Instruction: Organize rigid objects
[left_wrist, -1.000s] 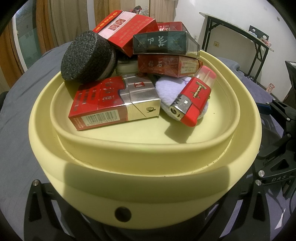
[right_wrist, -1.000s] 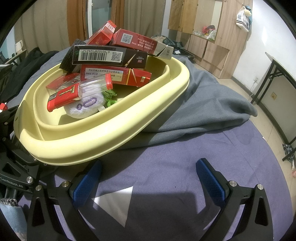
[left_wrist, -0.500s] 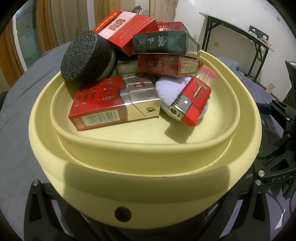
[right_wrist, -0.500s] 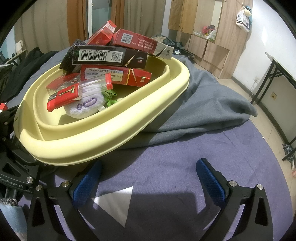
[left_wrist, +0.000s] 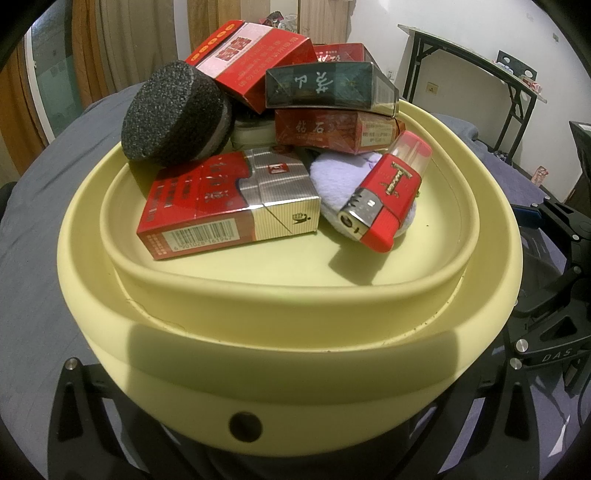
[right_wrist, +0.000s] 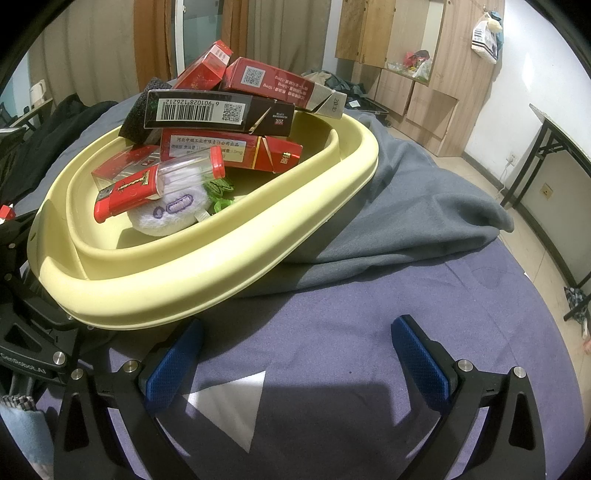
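Yellow tray sits on the grey blanket over the purple-covered surface, piled with loose items; its near rim fills the left wrist view.

Left to right in that view:
- Black foam sponge, far left, leaning on the pile. Soft and light, compresses; a pinch across the flat faces should hold.
- Red-and-silver cigarette pack, near-left on the tray floor. Stiff, light, film-wrapped so likely slippery; take it across the narrow sides.
- Stack behind: large red carton on top, dark green pack, red pack under it. Another red box shows behind. Pile looks loose, so lift top first.
- White powder puff, soft, under the lighter.
- Red lighter, hard plastic, slick; grip across the body.

Count: at least five cigarette boxes, one sponge, one puff, one lighter, one tray. Green plastic bits appear beside the puff in the right wrist view.

Left tool: fingers hidden under the tray, cannot tell its gap. Right tool: spread wide, holding nothing, just beside the tray's near-right rim.
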